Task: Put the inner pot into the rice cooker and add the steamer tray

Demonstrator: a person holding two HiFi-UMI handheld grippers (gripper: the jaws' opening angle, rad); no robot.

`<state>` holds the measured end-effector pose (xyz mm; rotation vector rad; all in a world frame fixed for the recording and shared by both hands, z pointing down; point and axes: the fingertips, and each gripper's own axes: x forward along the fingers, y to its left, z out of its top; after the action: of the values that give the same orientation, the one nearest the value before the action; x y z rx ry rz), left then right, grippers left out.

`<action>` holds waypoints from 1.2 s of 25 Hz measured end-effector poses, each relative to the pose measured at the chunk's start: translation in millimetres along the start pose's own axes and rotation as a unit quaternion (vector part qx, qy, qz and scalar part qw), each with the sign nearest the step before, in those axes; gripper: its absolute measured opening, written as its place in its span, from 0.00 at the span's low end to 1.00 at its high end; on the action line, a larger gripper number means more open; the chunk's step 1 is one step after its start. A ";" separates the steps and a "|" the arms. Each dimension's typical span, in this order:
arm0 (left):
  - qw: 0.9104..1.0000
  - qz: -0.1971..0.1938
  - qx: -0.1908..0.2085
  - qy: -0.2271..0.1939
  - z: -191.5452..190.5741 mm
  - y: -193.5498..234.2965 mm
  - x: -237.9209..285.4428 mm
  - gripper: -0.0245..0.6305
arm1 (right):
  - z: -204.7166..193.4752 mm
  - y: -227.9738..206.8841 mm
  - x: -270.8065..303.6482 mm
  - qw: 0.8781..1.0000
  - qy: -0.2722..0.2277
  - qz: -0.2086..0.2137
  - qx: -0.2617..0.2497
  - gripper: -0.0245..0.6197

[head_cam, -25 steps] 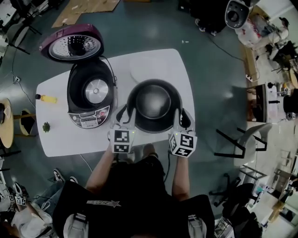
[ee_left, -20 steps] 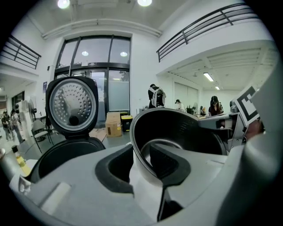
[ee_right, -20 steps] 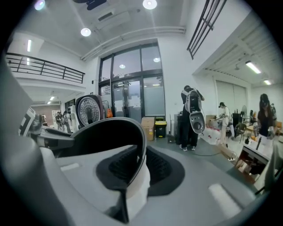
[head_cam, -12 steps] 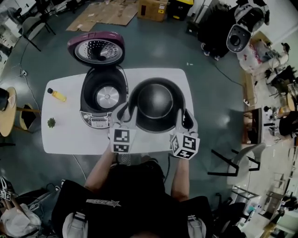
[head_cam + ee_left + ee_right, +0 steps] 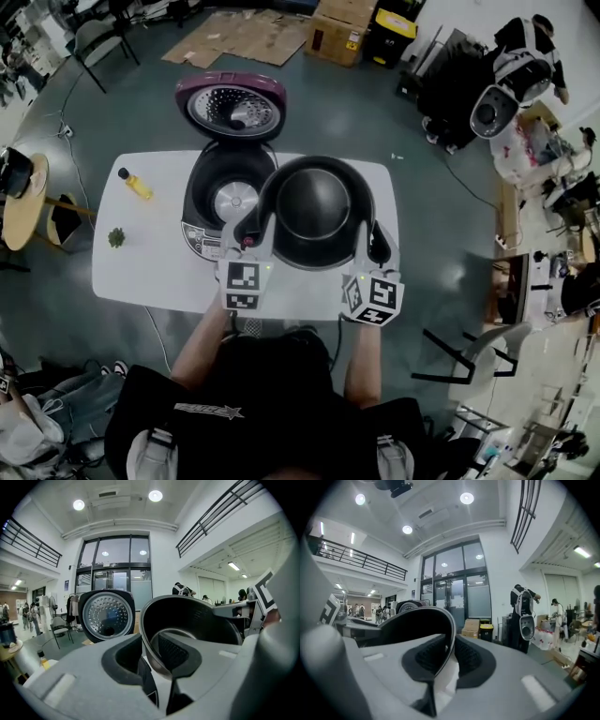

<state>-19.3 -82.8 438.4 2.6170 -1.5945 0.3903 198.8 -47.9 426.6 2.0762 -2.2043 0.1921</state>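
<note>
Gripping dark round metal inner pot's (image 5: 314, 202) rim with left claw (image 5: 251, 228) and right claw (image 5: 372, 242). Could tip if either pinch slips, or clip purple rice cooker (image 5: 225, 197).

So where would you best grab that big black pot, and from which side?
By its thin rim, from two opposite sides, one jaw inside the wall and one outside. The inner pot is wide, round, without visible handles; the left gripper and right gripper hold it so.
</note>
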 end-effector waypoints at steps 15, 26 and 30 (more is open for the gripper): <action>0.994 0.105 -0.001 -0.009 17.3 83.8 -26.5 0.22 | 29.7 74.5 59.7 0.995 -0.021 0.098 0.016 0.14; 0.986 0.162 -0.019 0.014 2.2 150.9 -50.1 0.22 | 28.7 146.0 98.5 0.987 -0.005 0.158 0.040 0.13; 0.984 0.175 -0.027 0.021 -5.3 166.9 -54.4 0.22 | 24.3 163.9 109.8 0.984 0.005 0.175 0.042 0.13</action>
<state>-191.0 -112.4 416.1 2.2692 -2.0226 0.4083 28.7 -150.5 417.6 1.7013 -2.5814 0.3273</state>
